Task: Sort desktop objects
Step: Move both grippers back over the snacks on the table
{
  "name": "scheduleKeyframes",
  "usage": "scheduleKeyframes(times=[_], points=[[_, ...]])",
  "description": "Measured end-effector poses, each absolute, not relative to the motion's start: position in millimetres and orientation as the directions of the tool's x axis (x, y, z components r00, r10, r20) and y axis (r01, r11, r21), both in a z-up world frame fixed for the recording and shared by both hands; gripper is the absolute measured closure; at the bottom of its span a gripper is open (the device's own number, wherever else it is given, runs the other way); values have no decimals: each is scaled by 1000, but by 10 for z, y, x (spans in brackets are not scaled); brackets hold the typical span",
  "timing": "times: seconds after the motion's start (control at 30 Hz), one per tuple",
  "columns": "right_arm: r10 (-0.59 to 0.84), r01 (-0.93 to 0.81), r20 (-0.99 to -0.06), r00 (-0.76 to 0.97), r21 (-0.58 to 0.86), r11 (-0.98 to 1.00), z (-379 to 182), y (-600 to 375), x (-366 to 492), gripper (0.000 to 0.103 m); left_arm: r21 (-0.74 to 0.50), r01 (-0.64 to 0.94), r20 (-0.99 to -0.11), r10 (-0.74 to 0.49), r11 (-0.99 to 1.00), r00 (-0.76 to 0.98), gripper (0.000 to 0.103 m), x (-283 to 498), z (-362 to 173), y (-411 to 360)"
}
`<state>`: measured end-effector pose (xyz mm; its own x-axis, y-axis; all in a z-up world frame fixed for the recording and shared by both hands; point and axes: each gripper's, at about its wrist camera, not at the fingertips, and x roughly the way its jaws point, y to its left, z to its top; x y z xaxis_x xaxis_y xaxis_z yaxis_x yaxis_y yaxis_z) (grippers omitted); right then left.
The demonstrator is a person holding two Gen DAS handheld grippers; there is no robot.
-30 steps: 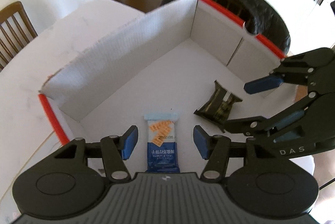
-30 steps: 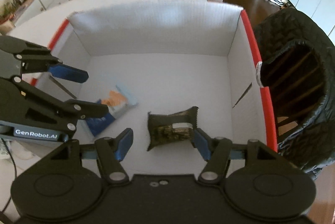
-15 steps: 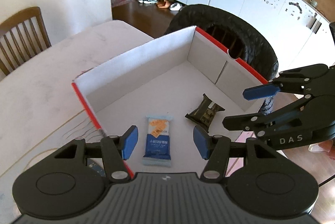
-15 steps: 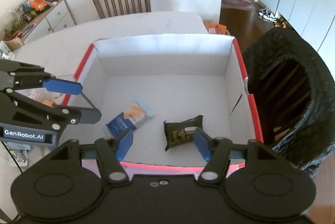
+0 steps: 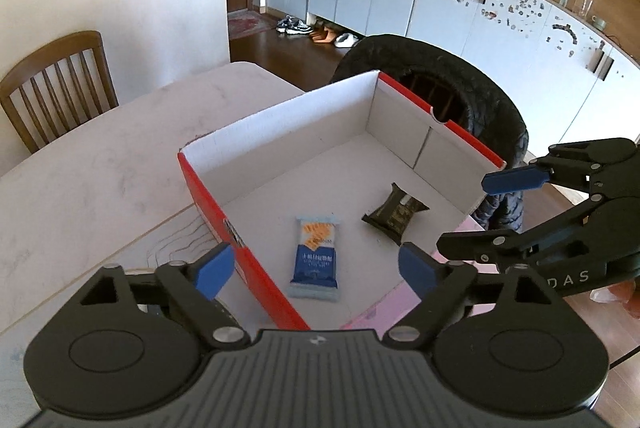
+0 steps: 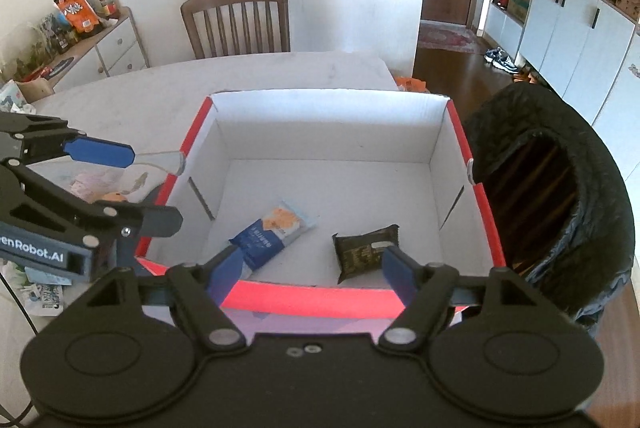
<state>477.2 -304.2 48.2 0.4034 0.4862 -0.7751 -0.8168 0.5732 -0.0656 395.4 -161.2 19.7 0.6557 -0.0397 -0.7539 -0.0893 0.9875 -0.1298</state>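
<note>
A cardboard box with red outer walls and a white inside stands on the table. On its floor lie a blue snack packet and, to its right, a dark green packet, apart from each other. My left gripper hangs above the box's near left corner; its jaws are opening, with nothing held. My right gripper hovers off the box's right side. In the right wrist view the right gripper is over the red front rim, jaws opening and empty, above the blue packet and the dark packet. The left gripper is at the left.
A chair draped in a black padded jacket stands close against the box's right side. A wooden chair is at the table's far edge. Loose wrappers and a white cable lie on the pale table left of the box.
Both grippers have pulled up and back out of the box, so the whole box now shows. Their jaws stand wider. Both packets stay on the box floor.
</note>
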Motion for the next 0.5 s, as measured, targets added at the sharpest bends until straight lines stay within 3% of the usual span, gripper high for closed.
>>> scheduleKeyframes(times=[0.17,0.5], points=[[505,-817,-756,416,-68,573,502,-3039,4593,26,-139,-83,-734,-46,987,678,1,3758,228,-1591],[516,-812,-747,420,-56,580,399,-2936,4250,26,-191,-142,-717,-39,971,696,0,3243,268,-1327]])
